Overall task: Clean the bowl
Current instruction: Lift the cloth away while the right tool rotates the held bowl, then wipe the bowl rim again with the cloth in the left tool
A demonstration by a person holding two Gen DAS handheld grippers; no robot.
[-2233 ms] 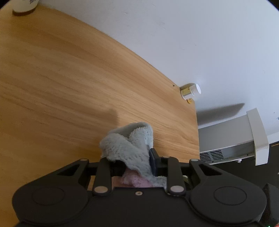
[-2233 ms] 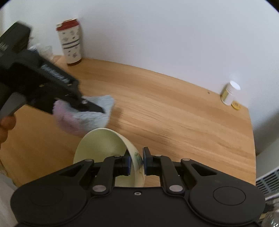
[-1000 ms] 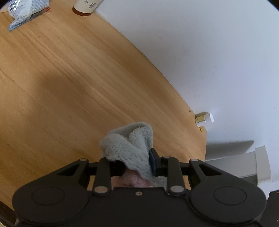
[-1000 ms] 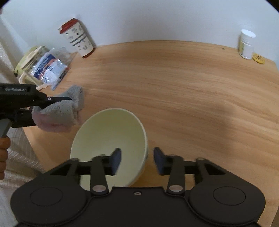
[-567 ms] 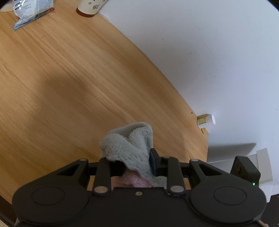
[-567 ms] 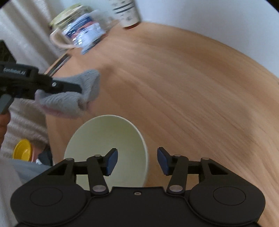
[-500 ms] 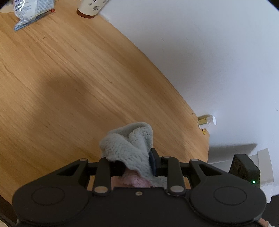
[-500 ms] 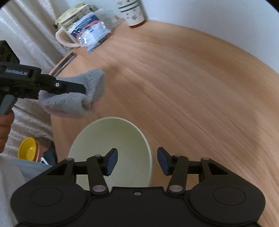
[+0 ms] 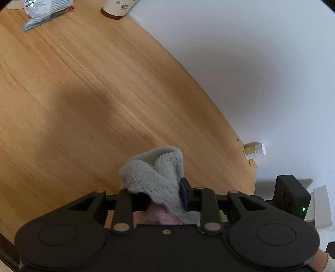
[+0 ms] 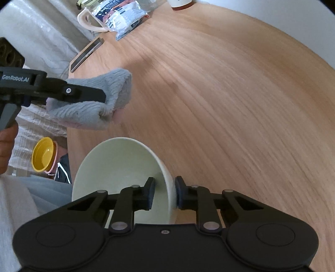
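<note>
A pale green bowl [image 10: 117, 167] sits at the near table edge in the right wrist view, tilted toward the camera. My right gripper [image 10: 164, 193] straddles its right rim, one finger inside and one outside; the jaws look closed onto the rim. My left gripper [image 9: 162, 195] is shut on a grey cloth [image 9: 155, 169] with a pink underside, held above the wooden table [image 9: 83, 100]. In the right wrist view the cloth [image 10: 94, 100] hangs up and left of the bowl, apart from it.
A white pill bottle [image 9: 254, 150] stands at the table's far corner by the wall. A patterned cup [image 9: 117, 8], a snack packet [image 10: 123, 14] and a cream mug [image 10: 88, 18] lie at the far end. A yellow funnel-like bowl [image 10: 43, 154] is off the table's left edge.
My right gripper, open around the bowl's rim half a second ago, has narrowed onto the rim. The bowl now tilts. The left gripper with the cloth has barely shifted.
</note>
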